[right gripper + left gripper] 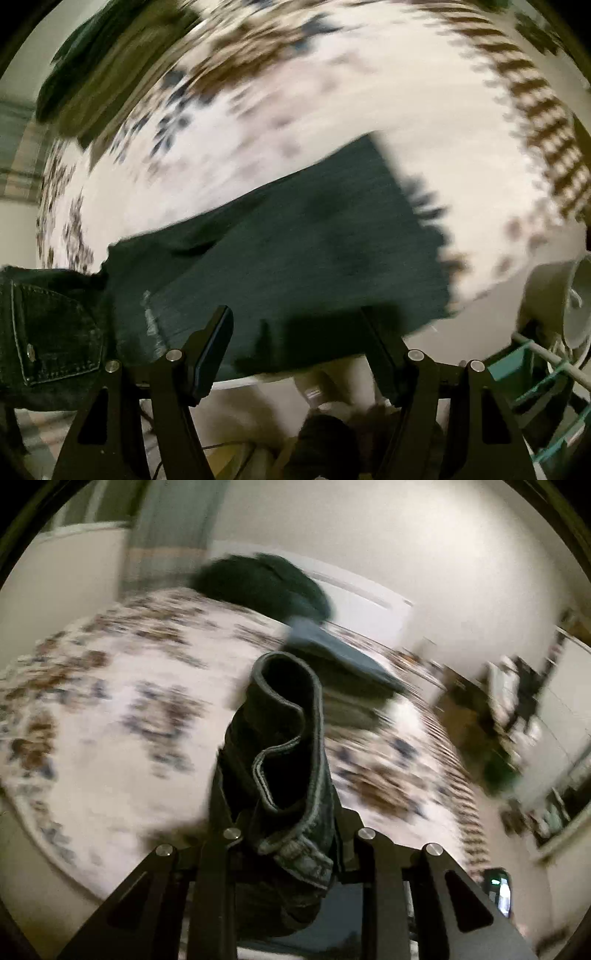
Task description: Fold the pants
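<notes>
Dark denim pants (295, 251) lie stretched across a bed with a floral cover (295, 122); a back pocket (55, 332) shows at the left. My left gripper (291, 812) is shut on the pants' waistband (288, 746) and holds it bunched above the bed. My right gripper (299, 332) is open and empty, its fingers (210, 347) just above the near edge of the pants legs. Both views are blurred by motion.
A stack of folded clothes (343, 668) and a dark heap (266, 583) lie on the far part of the bed (110, 686). Furniture and clutter (517, 709) stand to the right. A white shoe (554, 306) and teal rack (546, 373) sit beside the bed.
</notes>
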